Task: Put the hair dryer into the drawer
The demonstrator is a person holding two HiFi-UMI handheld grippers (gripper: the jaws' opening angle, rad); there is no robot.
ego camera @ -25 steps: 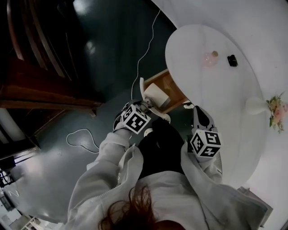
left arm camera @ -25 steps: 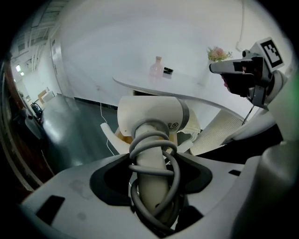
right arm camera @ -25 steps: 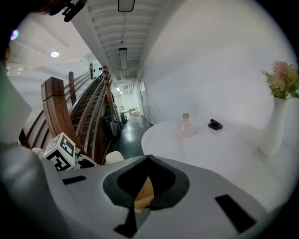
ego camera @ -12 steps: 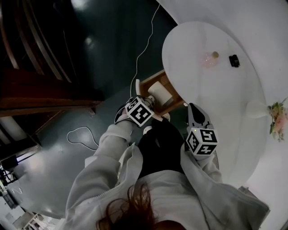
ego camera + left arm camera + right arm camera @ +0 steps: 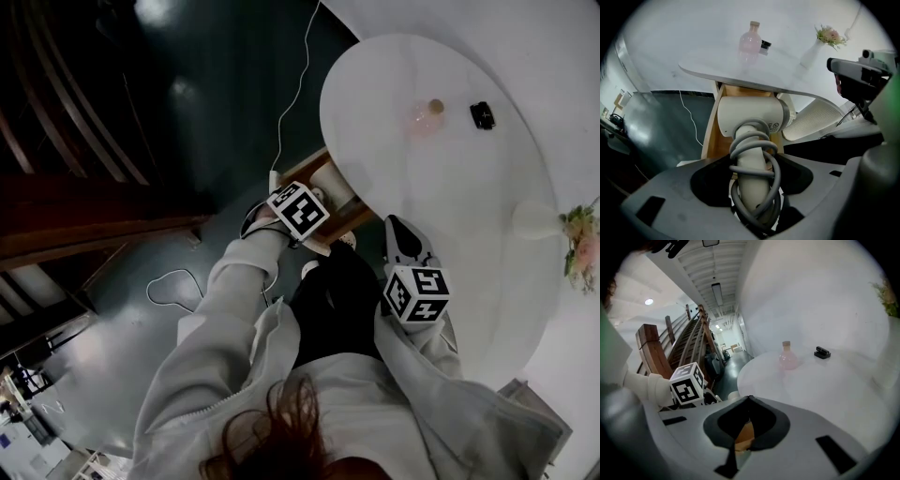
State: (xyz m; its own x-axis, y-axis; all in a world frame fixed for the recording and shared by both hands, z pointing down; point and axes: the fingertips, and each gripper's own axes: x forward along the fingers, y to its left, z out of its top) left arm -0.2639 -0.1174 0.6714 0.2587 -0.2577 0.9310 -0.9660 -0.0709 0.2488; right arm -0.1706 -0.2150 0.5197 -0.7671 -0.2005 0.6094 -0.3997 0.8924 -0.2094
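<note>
Left gripper view looks straight down the left gripper (image 5: 754,194), whose jaws are pinched on the handle of the hair dryer (image 5: 750,117). The grey cord (image 5: 753,149) is coiled round that handle, probably so that no loose loop snags on the way in. The dryer's white barrel stands at 12 o'clock from the jaws and lies crosswise, just in front of the open wooden drawer (image 5: 711,129). The drawer's side wall shows at 11 o'clock, under the edge of the round white table (image 5: 708,70). Gripping by the handle leaves the bulky barrel free to go in first, and the steep downward tilt suits lowering it past the drawer's front. A pink bottle (image 5: 750,40) stands on the tabletop, well clear of this work. At 2 o'clock, the right gripper (image 5: 748,399) waits beside the table with its jaws pressed together on nothing, seemingly kept out of the way, perhaps ready to push the drawer closed.
</note>
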